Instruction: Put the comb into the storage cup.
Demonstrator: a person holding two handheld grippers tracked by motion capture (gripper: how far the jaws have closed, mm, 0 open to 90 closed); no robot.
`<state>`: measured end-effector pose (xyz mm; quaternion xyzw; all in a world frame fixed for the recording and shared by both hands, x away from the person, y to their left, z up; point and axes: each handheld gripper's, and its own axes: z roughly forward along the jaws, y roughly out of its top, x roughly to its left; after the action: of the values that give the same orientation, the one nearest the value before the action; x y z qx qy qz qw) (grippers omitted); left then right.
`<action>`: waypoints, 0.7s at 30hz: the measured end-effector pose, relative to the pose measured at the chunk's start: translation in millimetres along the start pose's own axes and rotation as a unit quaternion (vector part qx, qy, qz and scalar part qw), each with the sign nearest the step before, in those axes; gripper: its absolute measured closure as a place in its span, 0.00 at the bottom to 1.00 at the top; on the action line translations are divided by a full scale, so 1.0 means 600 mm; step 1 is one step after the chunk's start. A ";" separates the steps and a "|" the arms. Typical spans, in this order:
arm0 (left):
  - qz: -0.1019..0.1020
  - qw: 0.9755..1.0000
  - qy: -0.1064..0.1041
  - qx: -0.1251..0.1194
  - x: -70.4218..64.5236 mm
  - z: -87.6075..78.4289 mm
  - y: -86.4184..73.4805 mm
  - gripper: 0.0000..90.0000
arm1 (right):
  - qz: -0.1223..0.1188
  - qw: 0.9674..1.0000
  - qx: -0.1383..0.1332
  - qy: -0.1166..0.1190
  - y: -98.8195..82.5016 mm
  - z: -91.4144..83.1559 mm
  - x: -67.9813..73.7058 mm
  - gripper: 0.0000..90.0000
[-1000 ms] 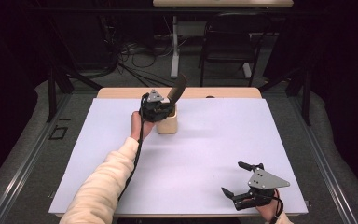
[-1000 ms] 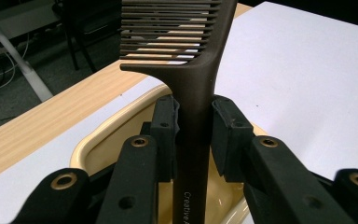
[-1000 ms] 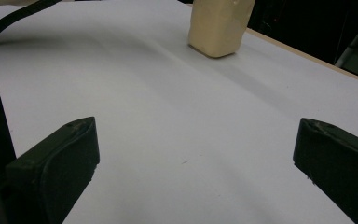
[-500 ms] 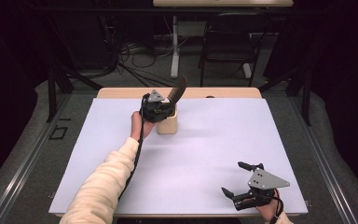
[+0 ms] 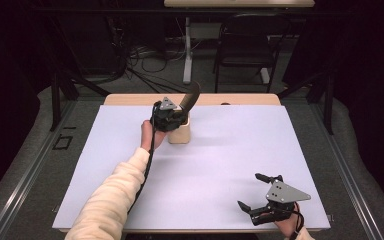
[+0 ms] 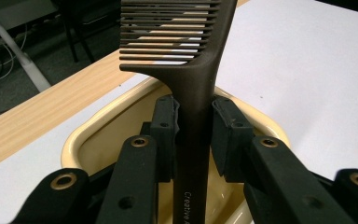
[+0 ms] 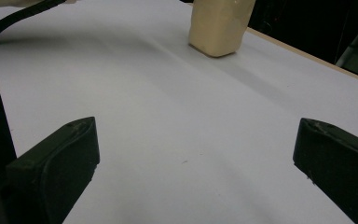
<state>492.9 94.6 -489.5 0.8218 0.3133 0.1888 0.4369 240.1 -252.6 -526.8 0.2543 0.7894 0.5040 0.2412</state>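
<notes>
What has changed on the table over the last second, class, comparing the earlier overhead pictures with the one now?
Nothing has visibly changed. The left gripper still holds the dark comb upright over the cream holder, its fingers shut on the handle. The right gripper still rests open at the near right corner of the white table.

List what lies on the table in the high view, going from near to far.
Right tongs, open, at the near right edge → person's left hand → cream holder with the left tongs shut on a dark comb above it → bare wooden strip at the far edge.
</notes>
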 end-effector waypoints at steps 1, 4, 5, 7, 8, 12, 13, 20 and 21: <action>-0.001 1.000 0.000 0.000 0.000 0.000 0.000 0.80 | 0.000 1.000 -0.001 0.000 0.000 0.000 0.000 0.00; 0.000 1.000 0.000 0.003 0.001 0.001 0.000 0.80 | 0.000 1.000 0.000 0.000 0.000 0.000 0.000 0.00; -0.002 1.000 0.000 0.003 0.001 0.001 0.000 0.80 | 0.000 1.000 0.000 0.000 0.000 0.000 0.000 0.00; -0.002 1.000 -0.001 0.006 0.001 0.002 -0.001 0.80 | 0.000 1.000 0.000 0.000 0.000 0.000 0.000 0.00; -0.003 1.000 0.000 0.007 0.001 0.002 -0.001 0.80 | 0.000 1.000 0.001 0.000 0.000 0.000 0.000 0.00; -0.006 1.000 0.000 0.008 0.001 0.002 -0.001 0.80 | -0.001 1.000 0.001 0.001 0.000 0.001 0.000 0.00; -0.007 1.000 0.000 0.008 0.001 0.002 -0.001 0.80 | -0.001 1.000 0.002 0.000 0.000 0.001 0.000 0.00; -0.020 1.000 0.007 0.002 0.002 -0.005 0.000 0.65 | 0.001 1.000 0.004 0.001 0.000 0.001 0.000 0.00; -0.020 1.000 0.010 0.002 0.002 -0.006 0.001 0.62 | 0.001 1.000 0.003 0.001 0.000 0.001 0.000 0.00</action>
<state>491.6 97.5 -487.0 0.8142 0.3346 0.1880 0.4357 240.4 -252.4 -527.1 0.2551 0.7911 0.5019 0.2392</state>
